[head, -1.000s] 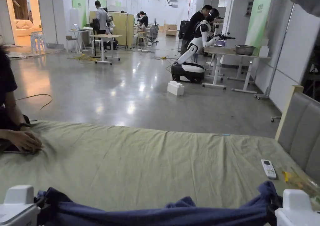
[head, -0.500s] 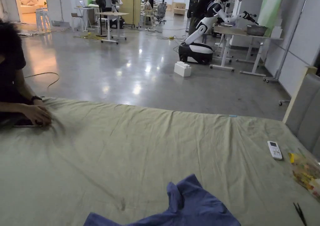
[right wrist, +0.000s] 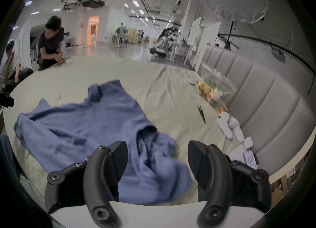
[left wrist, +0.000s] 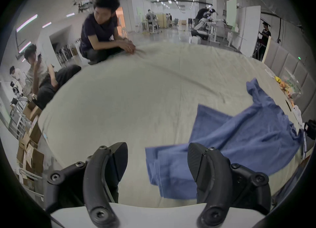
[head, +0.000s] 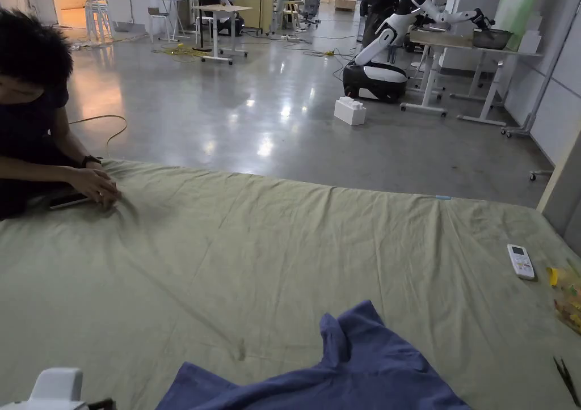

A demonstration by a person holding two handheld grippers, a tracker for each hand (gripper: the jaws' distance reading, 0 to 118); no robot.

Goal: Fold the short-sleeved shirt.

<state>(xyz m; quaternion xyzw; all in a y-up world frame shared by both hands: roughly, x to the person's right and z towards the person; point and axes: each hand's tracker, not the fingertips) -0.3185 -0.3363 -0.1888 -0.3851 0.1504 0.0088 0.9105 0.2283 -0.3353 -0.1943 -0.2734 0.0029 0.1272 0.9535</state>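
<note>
While both black two-jaw grippers hang at the near edge of the bed, their jaws stand wide apart and grip nothing: the left gripper (left wrist: 157, 161) has a loose hem of the crumpled blue short-sleeved cotton shirt (left wrist: 242, 139) lying under the gap, and the right gripper (right wrist: 157, 159) hovers over a bunched fold of that shirt (right wrist: 89, 129). In the head view the left gripper's white housing (head: 54, 388) shows at the bottom left corner. The shirt (head: 340, 371) lies rumpled at the near middle of the bed, one sleeve pointing away toward the far side. Around it the pale green bed sheet (head: 255, 258) spreads wide and bare to the left and beyond, creased but open. To the right, near the grey padded headboard (right wrist: 256, 103), lie thin black scissors (head: 566, 377), a clear bag of coloured items (head: 567, 300) and a white remote control (head: 520, 261), all well apart from the shirt. At the far left edge a person's hand (head: 96, 185) presses the sheet. Past the far edge stretches a glossy grey floor (head: 272, 105) with a white block (head: 350, 111).
</note>
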